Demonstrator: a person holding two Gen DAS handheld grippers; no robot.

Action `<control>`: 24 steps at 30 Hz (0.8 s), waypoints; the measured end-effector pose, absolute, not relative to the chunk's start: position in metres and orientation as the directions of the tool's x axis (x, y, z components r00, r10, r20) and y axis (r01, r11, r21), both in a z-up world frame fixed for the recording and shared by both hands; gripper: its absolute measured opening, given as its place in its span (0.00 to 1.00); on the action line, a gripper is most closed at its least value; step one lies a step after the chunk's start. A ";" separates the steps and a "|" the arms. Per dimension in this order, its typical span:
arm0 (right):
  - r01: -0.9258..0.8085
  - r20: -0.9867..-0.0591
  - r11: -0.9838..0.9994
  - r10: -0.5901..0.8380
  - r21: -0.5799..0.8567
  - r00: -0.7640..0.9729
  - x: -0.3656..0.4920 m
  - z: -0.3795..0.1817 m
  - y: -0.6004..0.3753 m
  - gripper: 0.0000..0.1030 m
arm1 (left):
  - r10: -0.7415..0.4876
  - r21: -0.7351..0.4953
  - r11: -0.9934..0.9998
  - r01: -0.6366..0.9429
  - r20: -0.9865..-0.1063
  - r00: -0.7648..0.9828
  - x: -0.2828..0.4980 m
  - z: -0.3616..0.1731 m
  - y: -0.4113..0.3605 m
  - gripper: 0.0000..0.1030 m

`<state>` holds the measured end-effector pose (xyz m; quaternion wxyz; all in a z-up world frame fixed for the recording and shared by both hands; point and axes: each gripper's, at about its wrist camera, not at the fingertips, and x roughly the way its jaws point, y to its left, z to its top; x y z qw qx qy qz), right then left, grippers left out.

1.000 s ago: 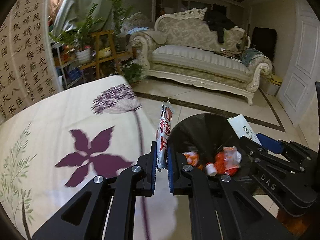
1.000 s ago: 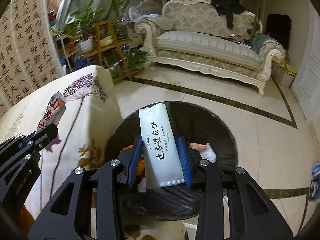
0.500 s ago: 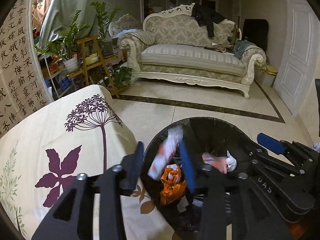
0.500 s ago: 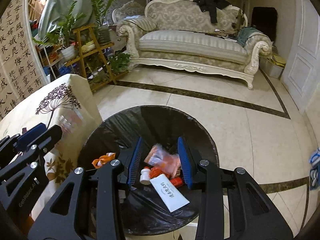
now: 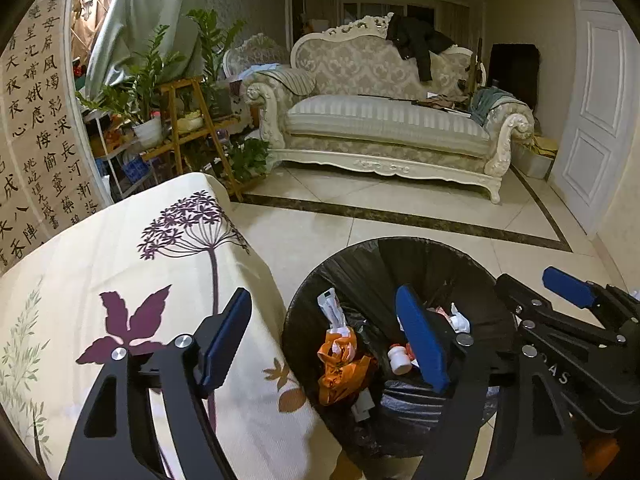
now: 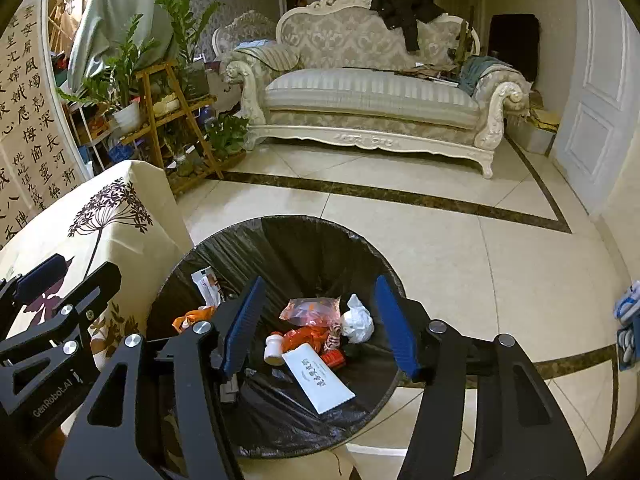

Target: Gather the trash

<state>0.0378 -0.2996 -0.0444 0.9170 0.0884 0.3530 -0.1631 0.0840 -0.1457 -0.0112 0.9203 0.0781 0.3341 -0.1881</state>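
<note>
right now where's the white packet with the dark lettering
In the right wrist view the white packet lies flat inside the black-lined bin, near its front, just beside the small white bottle and the orange wrappers.

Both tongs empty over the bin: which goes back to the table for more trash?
Left, probably: the left tongs, jaws opening and empty, straddle the table edge; the right tongs hang over the bin.

Cream tablecloth (image 5: 120, 264) with purple flowers; black bin liner (image 6: 304, 248); blue-padded claws.
</note>
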 end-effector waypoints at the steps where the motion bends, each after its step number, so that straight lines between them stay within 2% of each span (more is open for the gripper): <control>1: 0.361 -0.675 0.931 -0.237 0.047 0.699 0.037 -0.043 -0.299 0.59 | -0.296 0.015 0.917 0.398 -0.643 0.706 0.081 -0.010 -0.145 0.73; 24: 0.321 -0.631 0.946 -0.228 0.035 0.741 -0.031 -0.012 -0.261 0.69 | -0.275 0.000 0.941 0.340 -0.589 0.760 0.017 0.023 -0.100 0.81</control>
